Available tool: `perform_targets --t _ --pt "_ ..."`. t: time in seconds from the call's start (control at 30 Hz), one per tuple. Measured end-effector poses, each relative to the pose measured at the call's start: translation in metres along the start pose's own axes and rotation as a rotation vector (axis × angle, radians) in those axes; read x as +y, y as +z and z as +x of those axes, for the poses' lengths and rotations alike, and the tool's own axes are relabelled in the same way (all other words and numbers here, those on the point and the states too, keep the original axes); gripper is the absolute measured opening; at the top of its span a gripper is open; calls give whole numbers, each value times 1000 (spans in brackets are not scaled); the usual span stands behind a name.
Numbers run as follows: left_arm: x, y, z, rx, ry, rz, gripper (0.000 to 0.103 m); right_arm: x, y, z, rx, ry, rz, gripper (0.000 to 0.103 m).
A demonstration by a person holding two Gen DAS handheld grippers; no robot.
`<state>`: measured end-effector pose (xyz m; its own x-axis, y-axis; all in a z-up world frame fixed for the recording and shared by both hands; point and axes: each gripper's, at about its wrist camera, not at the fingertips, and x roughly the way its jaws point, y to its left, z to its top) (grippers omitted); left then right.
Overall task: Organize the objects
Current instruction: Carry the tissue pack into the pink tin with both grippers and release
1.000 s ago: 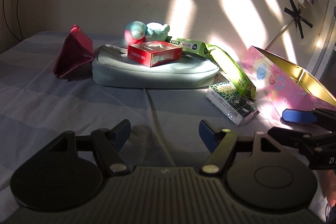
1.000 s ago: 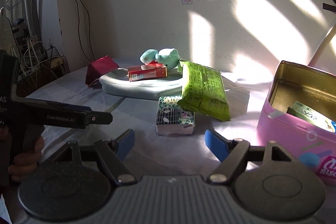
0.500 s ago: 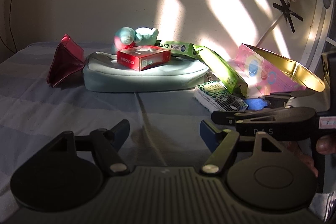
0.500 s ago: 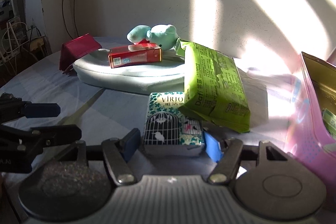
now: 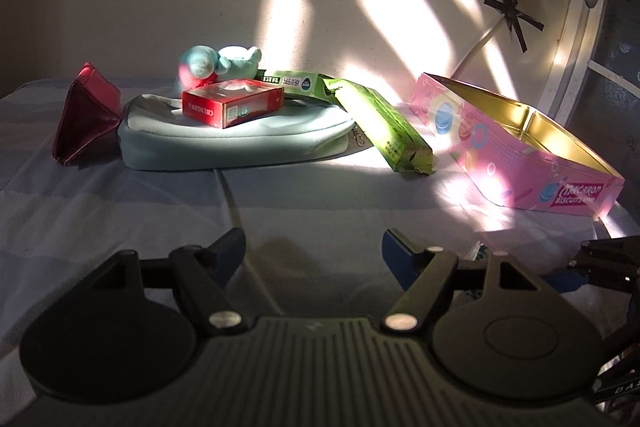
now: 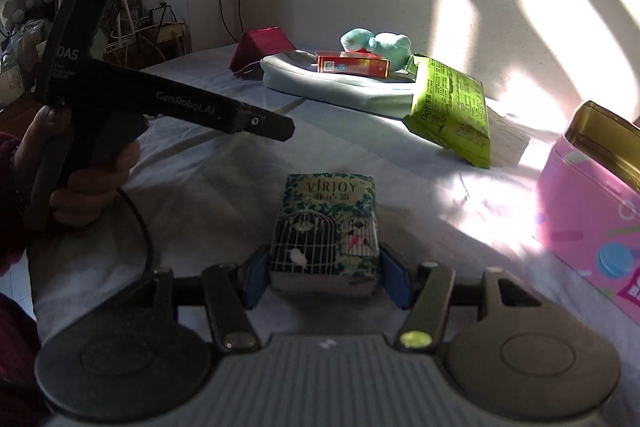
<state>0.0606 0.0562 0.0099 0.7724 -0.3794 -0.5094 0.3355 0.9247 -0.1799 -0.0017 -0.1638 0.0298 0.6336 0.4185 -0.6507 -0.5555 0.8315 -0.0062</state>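
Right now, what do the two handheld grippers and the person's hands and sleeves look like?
Both tools are matte black plastic with two round discs, a ribbed grey centre plate, silver rivets and blue finger pads. The right gripper shows this up close, as does the left gripper. In the right wrist view, the left tool's pistol-style body has white "GenRobot.AI" and "DAS" lettering and a black cable. The bare left hand has a dark maroon sleeve.

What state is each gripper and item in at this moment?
Left gripper: open, empty.
Right gripper: shut on the tissue pack.
Pink tin: lid off, open.
Red box: closed, lying on the blue pouch.
Green packet: propped against the pouch.
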Motion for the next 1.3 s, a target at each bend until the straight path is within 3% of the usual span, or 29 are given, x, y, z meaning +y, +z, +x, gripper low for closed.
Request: perform_targets --t 0.1,0.33,0.53,0.6,0.67,0.7,0.83,1.1,1.2,1.3 --pt "-12 1 -1 33 -138 -22 77 -3 -17 -20 -17 -34 51 72" --pt "-57 -2 0 108 -348 5 77 -11 -34 -35 -57 -41 140 73" --pt "-74 -9 12 196 -348 29 76 -11 -33 -29 -70 -15 125 74" --pt "-75 -13 14 203 -337 24 69 -9 -31 -25 -73 -6 110 74" --pt "-81 -11 15 223 -351 33 58 -7 -30 -24 -85 -6 97 65" --pt "-83 -9 15 228 -347 35 58 -8 -29 -23 -93 -16 93 56" --pt "-108 17 16 178 -337 114 58 -24 -29 -36 -191 -51 146 55" --pt "-196 79 47 37 -395 312 60 -91 -17 -82 -408 -272 274 55" --pt "-220 96 76 46 -405 331 60 -125 -15 -83 -420 -318 334 55" --pt "-229 105 102 87 -387 314 61 -159 -12 -73 -386 -306 387 55"
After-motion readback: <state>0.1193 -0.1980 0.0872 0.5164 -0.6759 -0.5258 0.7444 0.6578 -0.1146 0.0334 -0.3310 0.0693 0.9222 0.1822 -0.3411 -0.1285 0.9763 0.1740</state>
